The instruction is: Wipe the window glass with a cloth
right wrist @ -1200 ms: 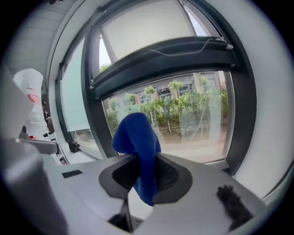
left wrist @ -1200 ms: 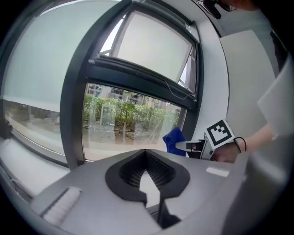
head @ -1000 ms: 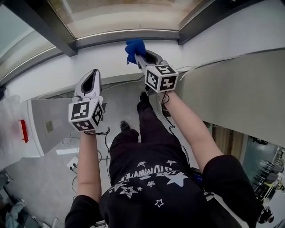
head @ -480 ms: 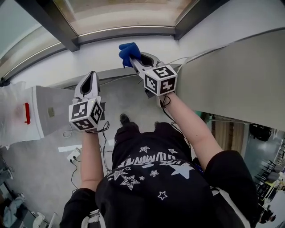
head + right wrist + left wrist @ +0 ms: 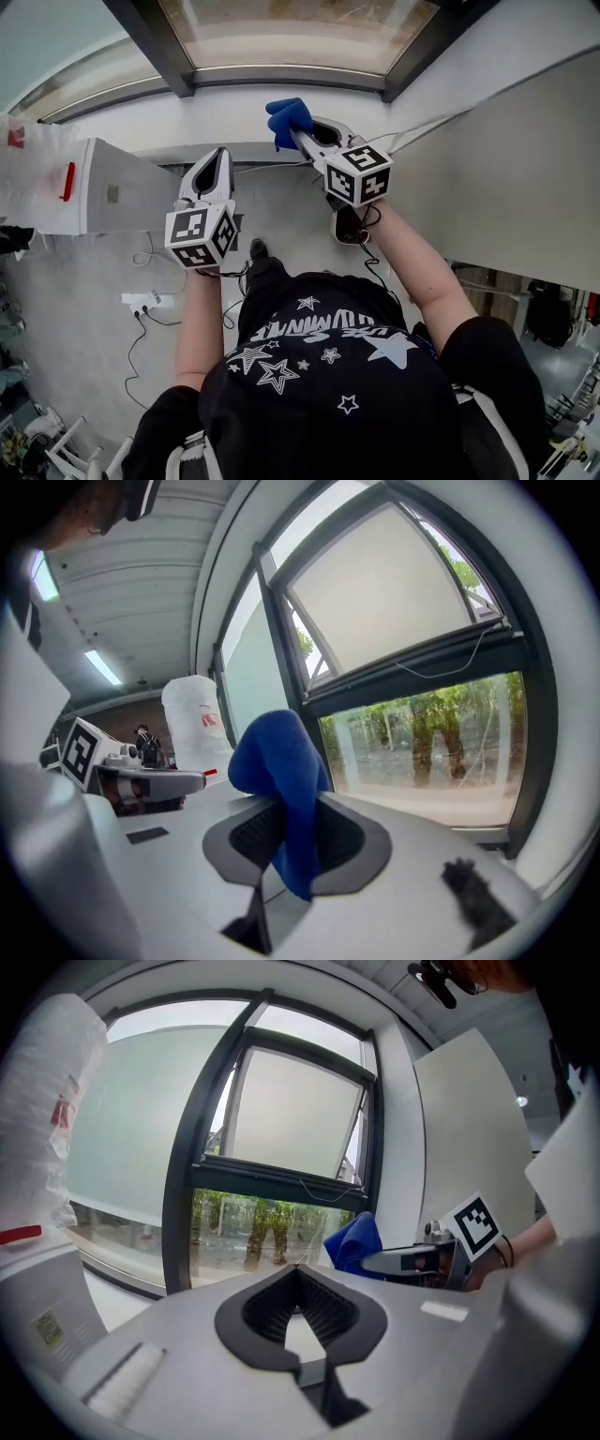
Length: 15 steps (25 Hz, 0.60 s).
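Note:
A blue cloth [image 5: 287, 119] is pinched in my right gripper [image 5: 294, 133], which is held up just below the window glass [image 5: 291, 26] and its dark lower frame [image 5: 281, 75]. In the right gripper view the cloth [image 5: 279, 764] droops over the shut jaws of that gripper [image 5: 289, 808], with the lower pane [image 5: 427, 738] beyond. My left gripper [image 5: 223, 152] is lower and to the left, shut with nothing in it. In the left gripper view its jaws [image 5: 296, 1267] point at the glass [image 5: 251, 1232], and the cloth [image 5: 354, 1238] shows to the right.
A white plastic-wrapped unit with a red mark [image 5: 52, 178] stands at the left by the sill. A dark window post [image 5: 155, 42] splits the panes. A pale panel [image 5: 506, 159] stands at the right. Cables and a power strip [image 5: 141, 302] lie on the floor.
The view has shifted, so the window post and the white wrapped unit sit further right. Both grippers keep their spacing; the right one still holds the cloth near the sill.

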Tool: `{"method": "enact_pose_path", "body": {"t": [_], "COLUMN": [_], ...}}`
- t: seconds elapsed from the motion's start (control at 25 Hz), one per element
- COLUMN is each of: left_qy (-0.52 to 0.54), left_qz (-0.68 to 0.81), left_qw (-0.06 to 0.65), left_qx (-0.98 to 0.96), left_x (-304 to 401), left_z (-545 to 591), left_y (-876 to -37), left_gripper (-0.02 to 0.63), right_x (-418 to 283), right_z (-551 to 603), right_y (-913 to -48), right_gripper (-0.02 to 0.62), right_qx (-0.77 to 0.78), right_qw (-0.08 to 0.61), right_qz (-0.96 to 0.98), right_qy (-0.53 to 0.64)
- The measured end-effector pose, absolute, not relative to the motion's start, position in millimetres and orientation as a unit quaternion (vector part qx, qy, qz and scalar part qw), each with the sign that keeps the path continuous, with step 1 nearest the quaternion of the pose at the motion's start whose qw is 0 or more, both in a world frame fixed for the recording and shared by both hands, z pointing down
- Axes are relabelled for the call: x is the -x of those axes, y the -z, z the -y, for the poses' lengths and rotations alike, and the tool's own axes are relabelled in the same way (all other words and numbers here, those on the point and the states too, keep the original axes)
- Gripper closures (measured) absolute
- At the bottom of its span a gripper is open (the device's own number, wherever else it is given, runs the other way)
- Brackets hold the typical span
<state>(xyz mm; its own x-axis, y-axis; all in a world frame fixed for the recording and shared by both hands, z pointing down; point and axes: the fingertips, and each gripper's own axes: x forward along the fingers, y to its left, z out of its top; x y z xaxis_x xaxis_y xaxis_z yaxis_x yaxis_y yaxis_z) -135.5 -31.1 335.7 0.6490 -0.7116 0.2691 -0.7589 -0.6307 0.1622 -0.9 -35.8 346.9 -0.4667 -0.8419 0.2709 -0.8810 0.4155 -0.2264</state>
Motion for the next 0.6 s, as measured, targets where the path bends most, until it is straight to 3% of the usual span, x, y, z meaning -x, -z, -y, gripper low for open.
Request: {"method": "enact_pose_path", "body": {"t": [0.6], "left_qy": [-0.070], "left_qz": [0.475], "left_qw": [0.091], "left_qx": [-0.872], "left_x": [84.9], "left_z": [-120.4], "left_y": [-316.1], "left_gripper": [0.597], "right_x": [-40.4], "right_z": [-94.4], "right_y": [-307.8], "right_gripper": [0.522], "right_qx": [-0.411], "right_qw": [0.029], "right_qz": [0.901], "right_qy": [-0.136]}}
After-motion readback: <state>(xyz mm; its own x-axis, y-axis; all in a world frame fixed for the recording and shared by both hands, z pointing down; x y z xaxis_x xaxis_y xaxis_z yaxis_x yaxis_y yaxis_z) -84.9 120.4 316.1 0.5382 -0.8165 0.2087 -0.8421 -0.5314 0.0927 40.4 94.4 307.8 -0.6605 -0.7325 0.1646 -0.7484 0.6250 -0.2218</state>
